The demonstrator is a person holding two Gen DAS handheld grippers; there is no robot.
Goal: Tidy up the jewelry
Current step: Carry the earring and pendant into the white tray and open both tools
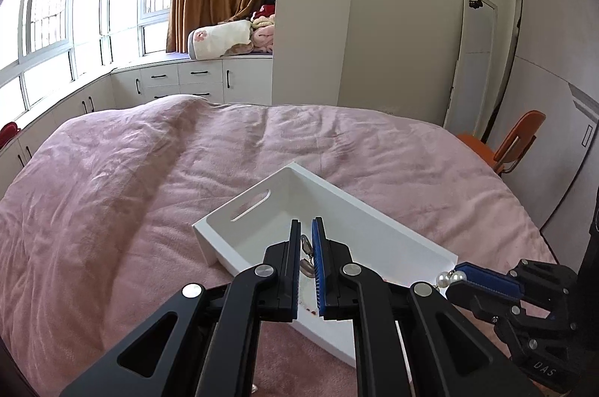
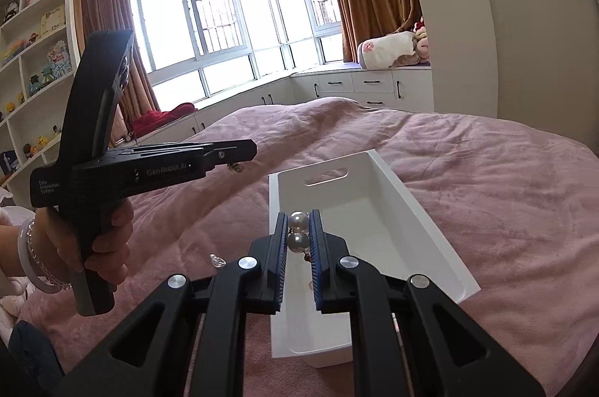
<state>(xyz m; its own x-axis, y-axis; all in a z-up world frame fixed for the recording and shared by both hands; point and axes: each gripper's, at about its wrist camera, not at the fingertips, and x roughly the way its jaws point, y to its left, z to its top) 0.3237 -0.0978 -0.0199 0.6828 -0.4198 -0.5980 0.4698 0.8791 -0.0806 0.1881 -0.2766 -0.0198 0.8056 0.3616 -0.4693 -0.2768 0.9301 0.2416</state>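
Note:
A white tray [image 1: 374, 208] [image 2: 408, 210] with a slot handle lies on the pink bed. My left gripper [image 1: 307, 223] hangs over the tray's near end, shut on a small silver earring [image 1: 306, 253]. In the right wrist view the left gripper [image 2: 251, 150] is seen side-on, left of the tray, with that earring [image 2: 236, 167] dangling at its tip. My right gripper [image 2: 298, 214] is shut on a pearl earring [image 2: 298, 232] of two white pearls, above the tray. The left wrist view shows the right gripper [image 1: 462, 276] at the tray's right corner with the pearls [image 1: 449, 279] sticking out.
The pink blanket [image 1: 149, 172] covers the whole bed. A small clear crystal piece [image 2: 218, 261] lies on it left of the tray. A person's hand [image 2: 108, 247] with bracelets holds the left gripper's handle. An orange chair [image 1: 516, 142] stands beyond the bed's right edge.

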